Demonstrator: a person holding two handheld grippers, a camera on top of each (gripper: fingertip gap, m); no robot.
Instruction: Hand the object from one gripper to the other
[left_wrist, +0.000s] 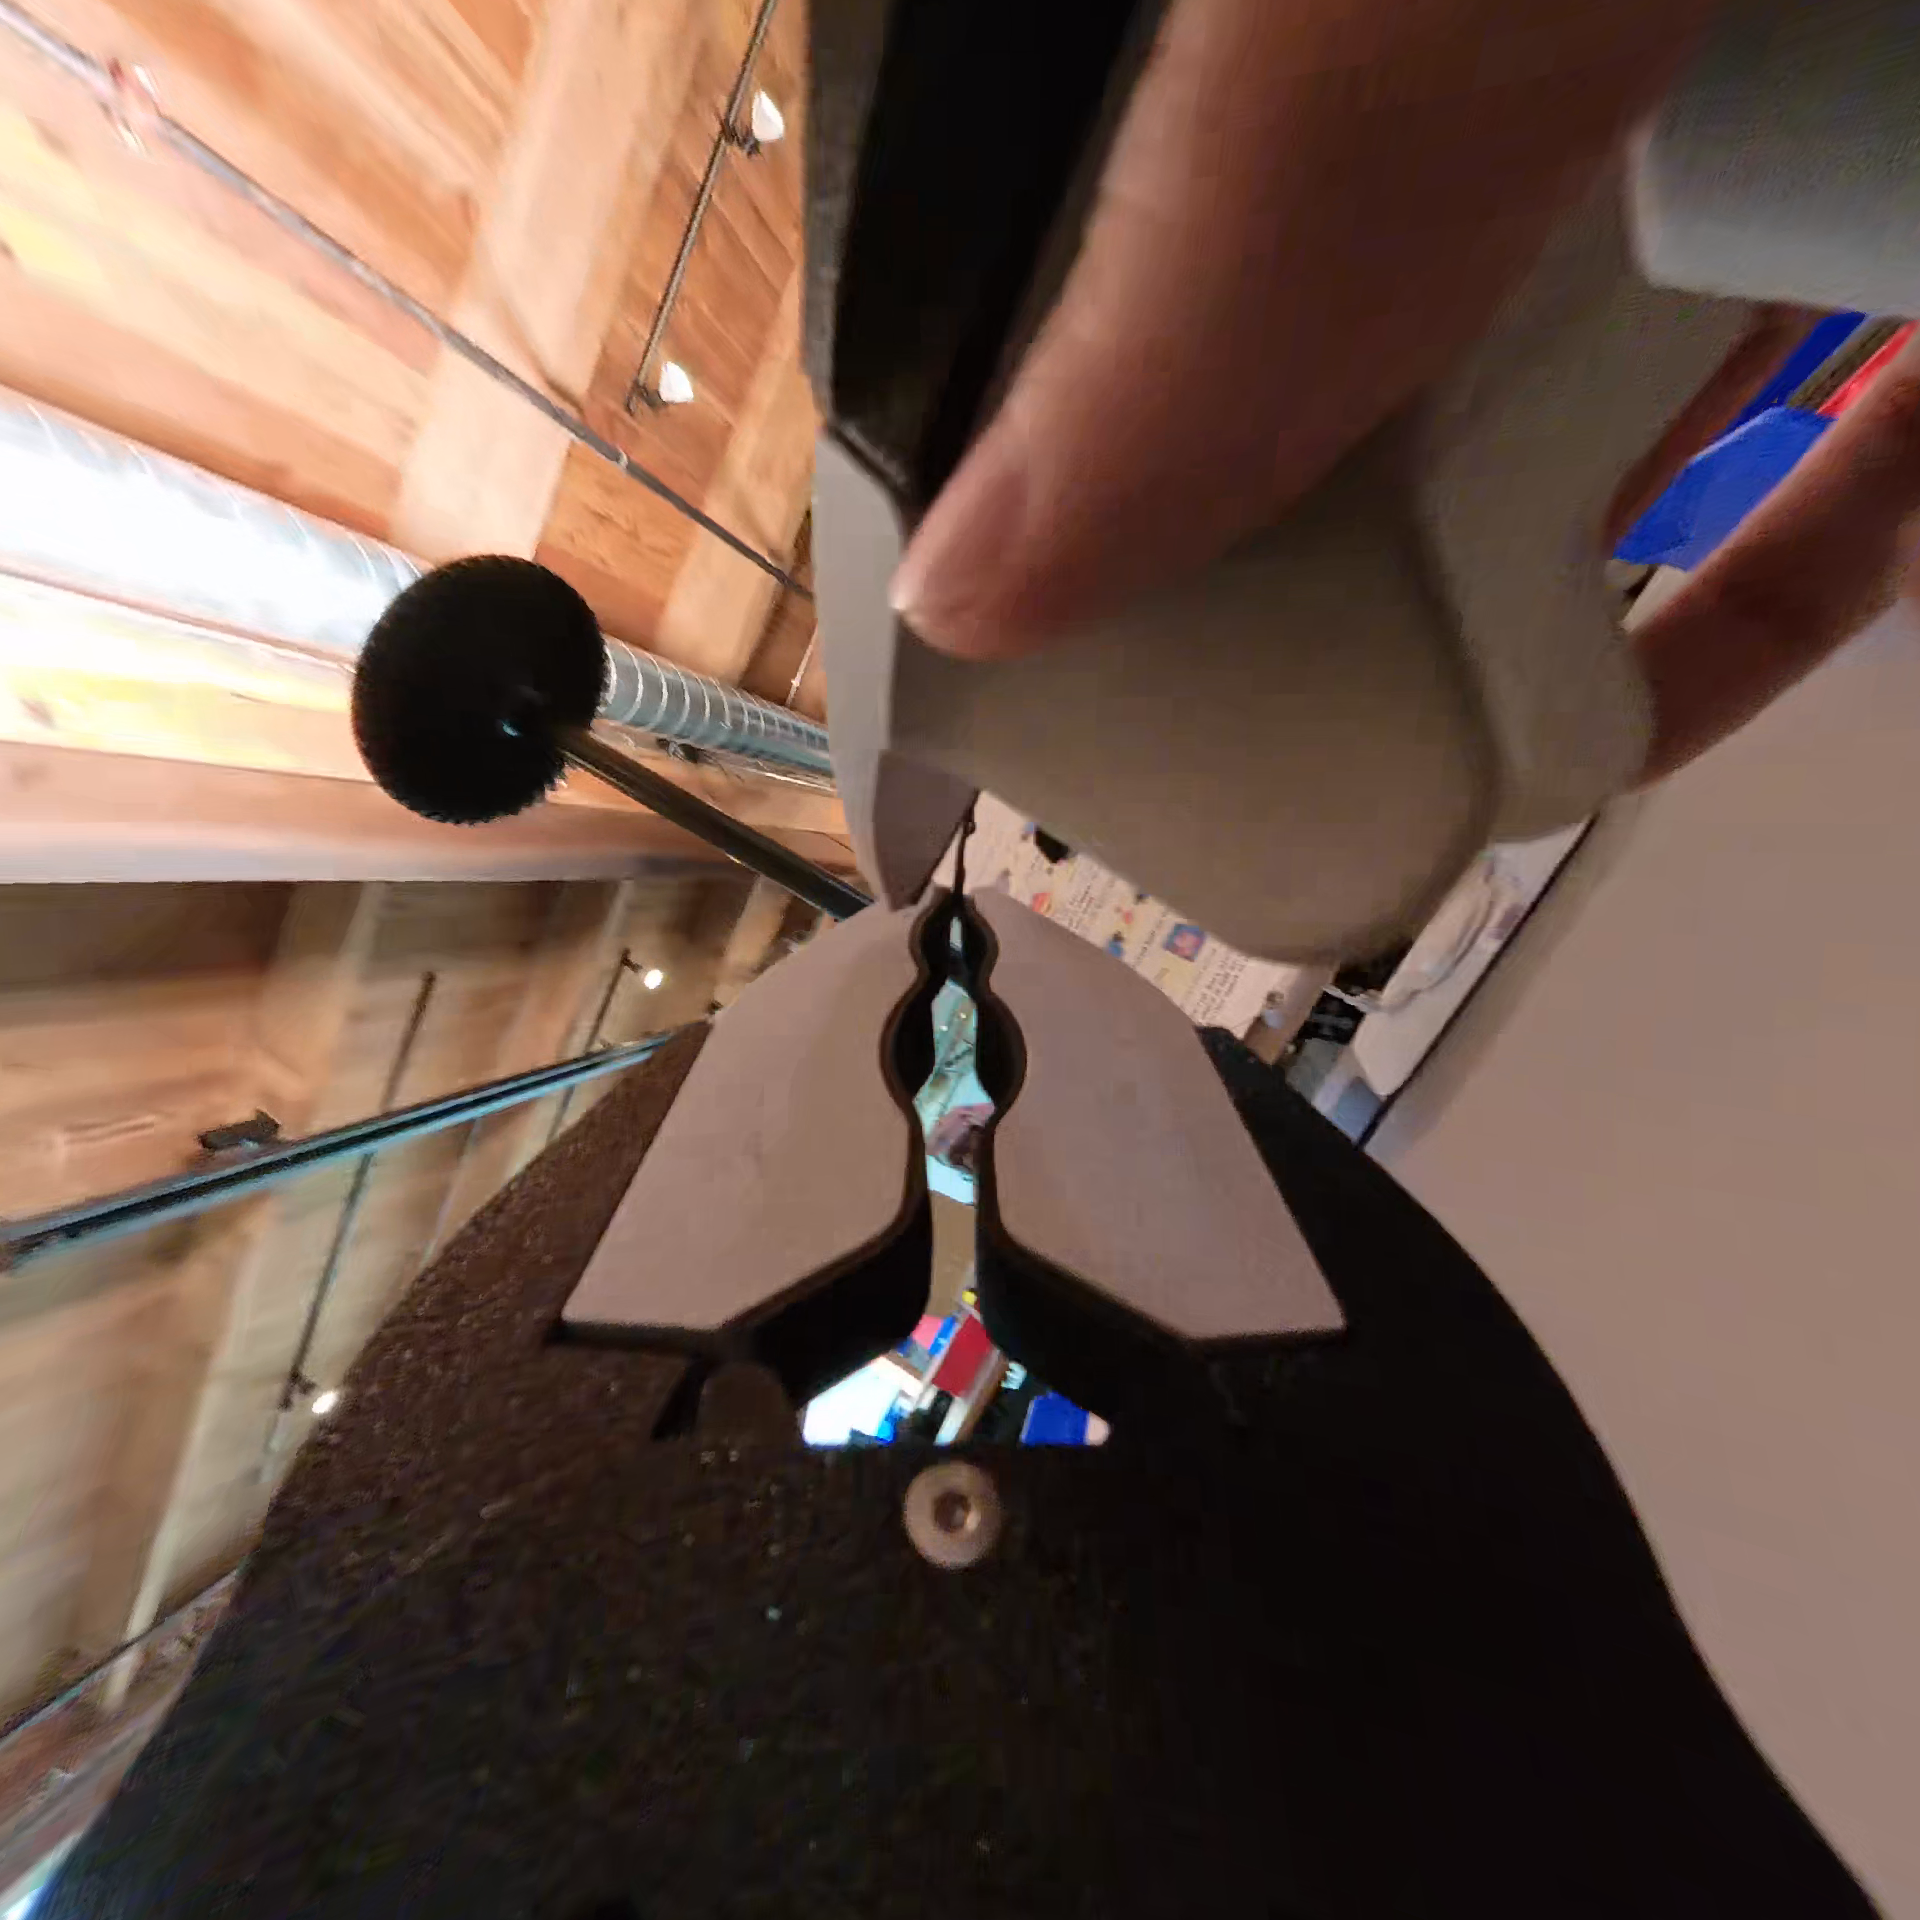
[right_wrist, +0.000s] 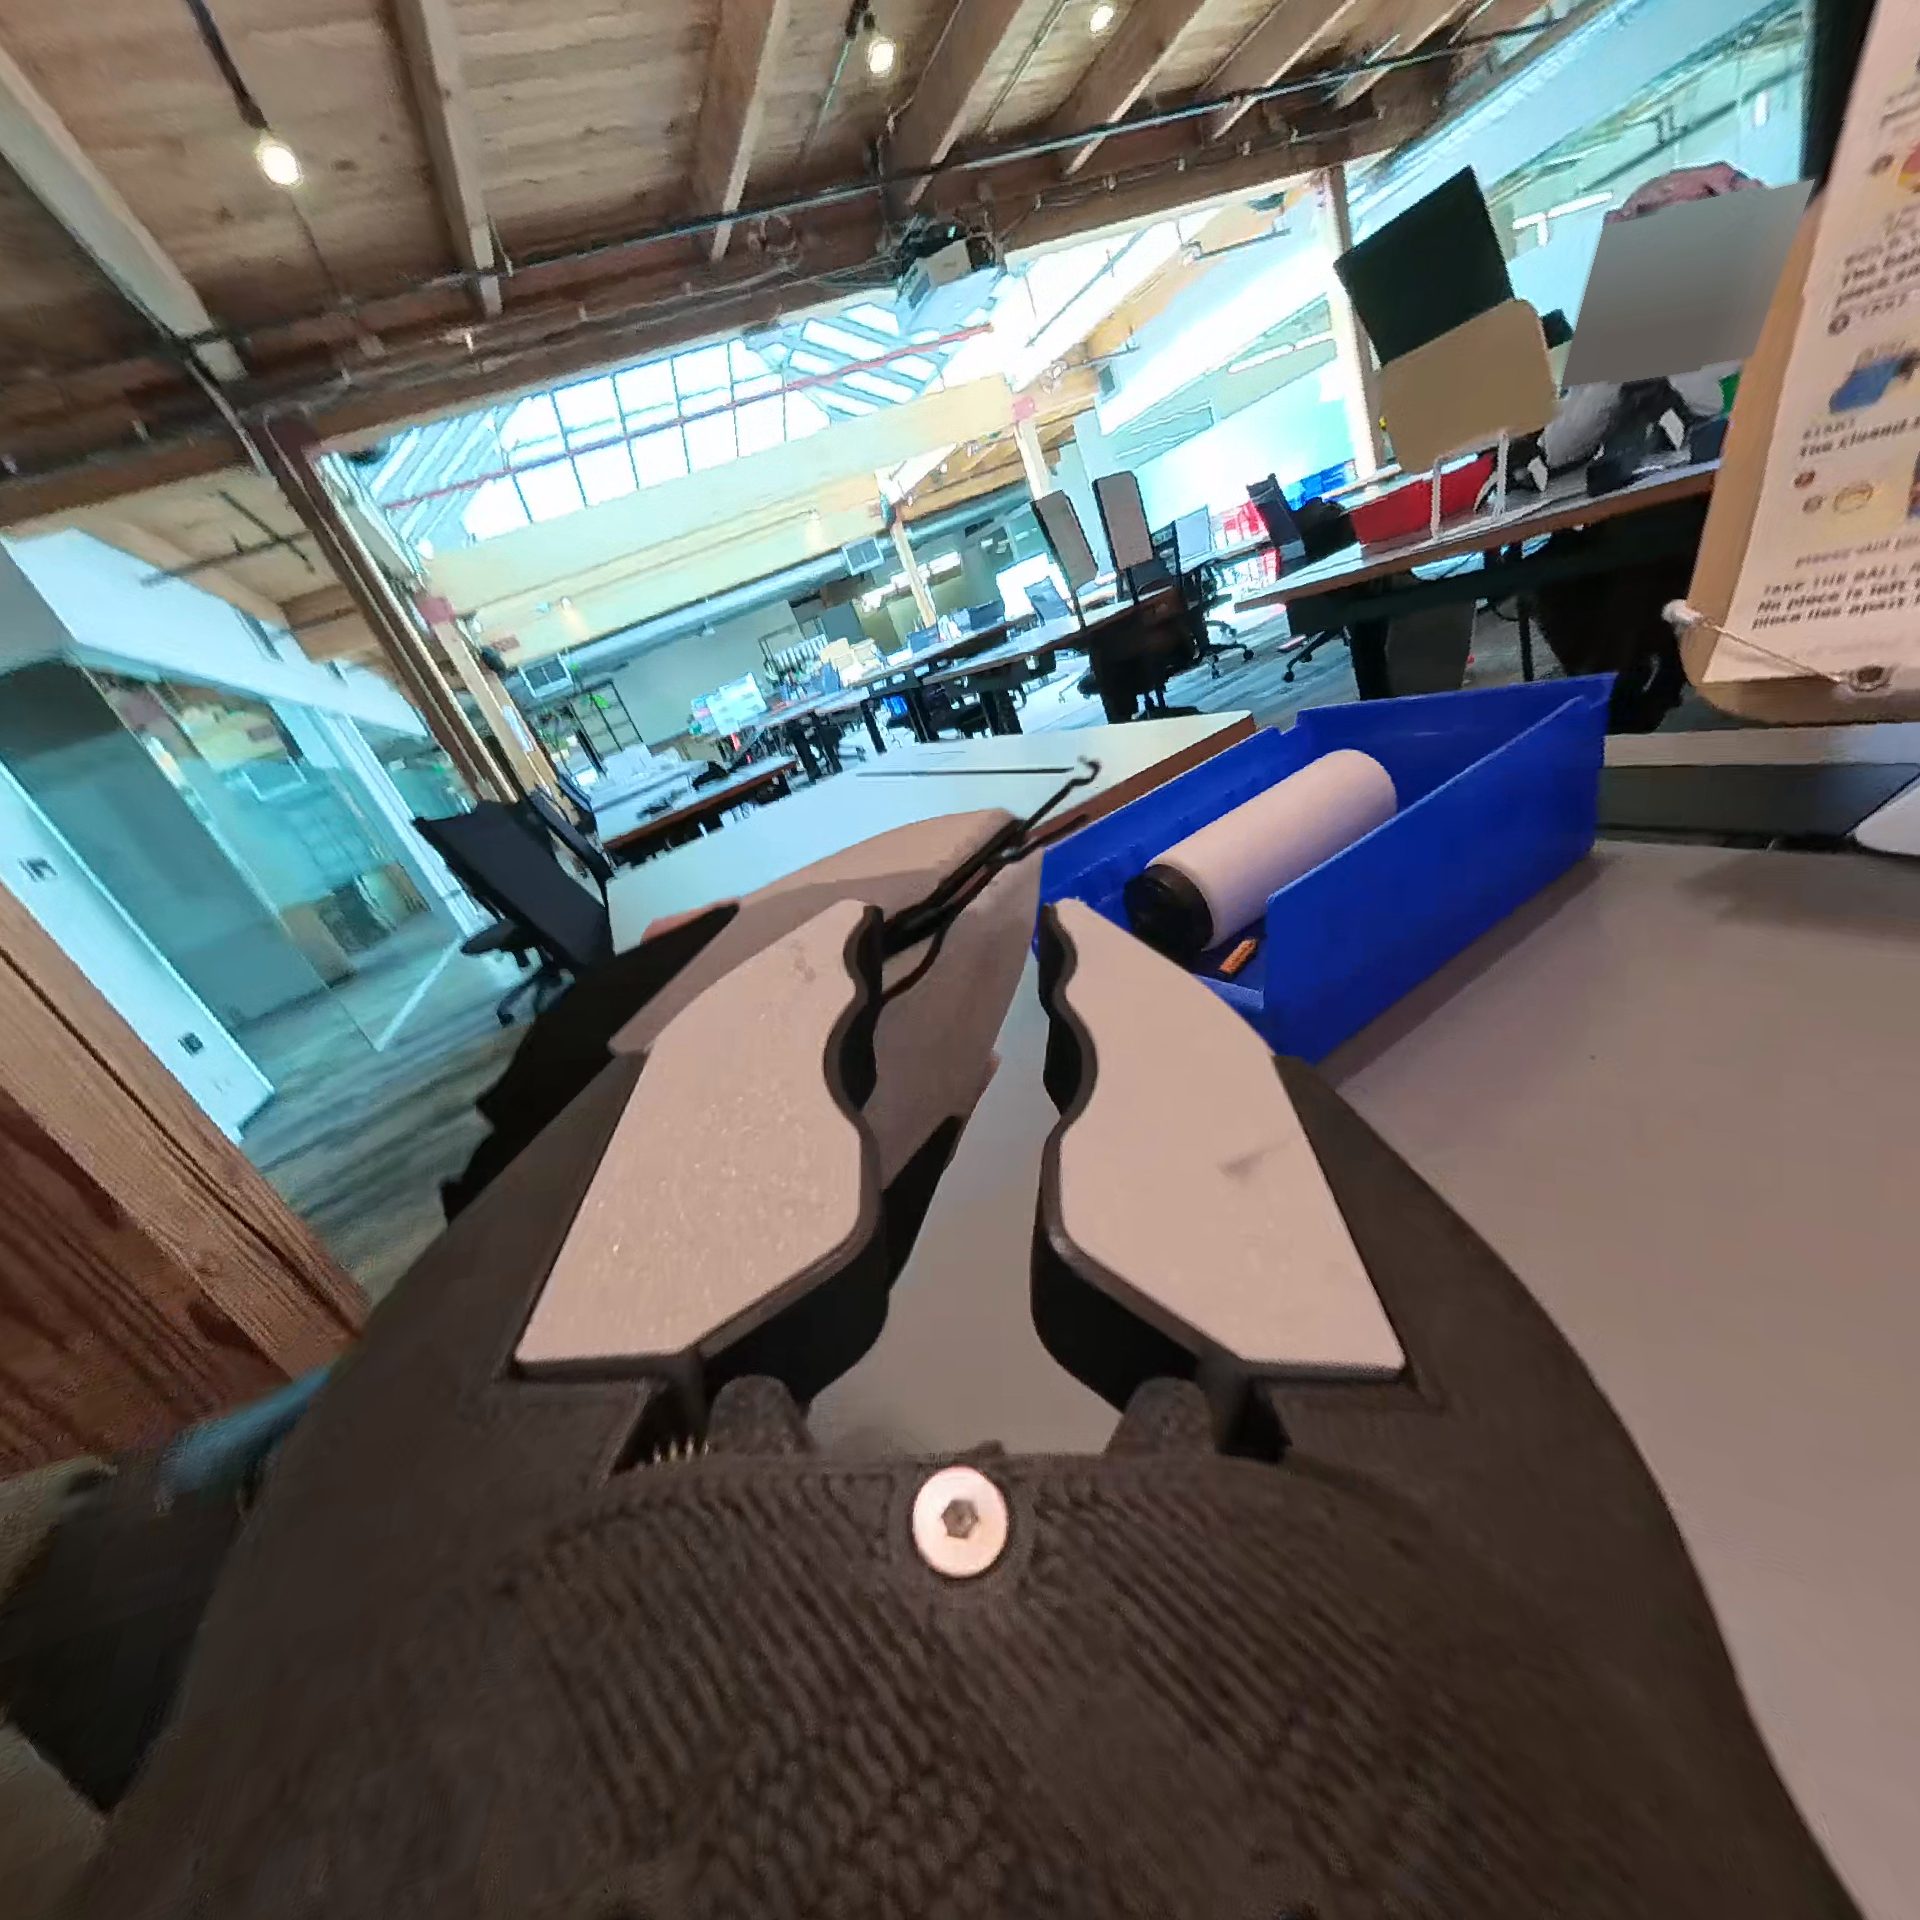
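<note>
The object is a thin black wire piece (left_wrist: 961, 920). My left gripper (left_wrist: 956, 935) points up at the ceiling and is shut on it at the very fingertips. In the right wrist view the wire (right_wrist: 977, 871) sticks out past the left gripper's grey fingers (right_wrist: 935, 1018), which lie just under and inside my right gripper's left finger. My right gripper (right_wrist: 956, 935) is open, with the wire close to its left finger's inner edge. A hand (left_wrist: 1299, 312) holds the right gripper, whose grey finger (left_wrist: 1195, 748) fills the top of the left wrist view.
A black fuzzy ball on a black rod (left_wrist: 478, 686) shows at the left; its rod runs behind my left fingertip. A blue bin (right_wrist: 1455, 935) holding a white roll (right_wrist: 1278, 842) stands on the grey table (right_wrist: 1662, 1195). A printed card (right_wrist: 1829, 416) hangs at the right.
</note>
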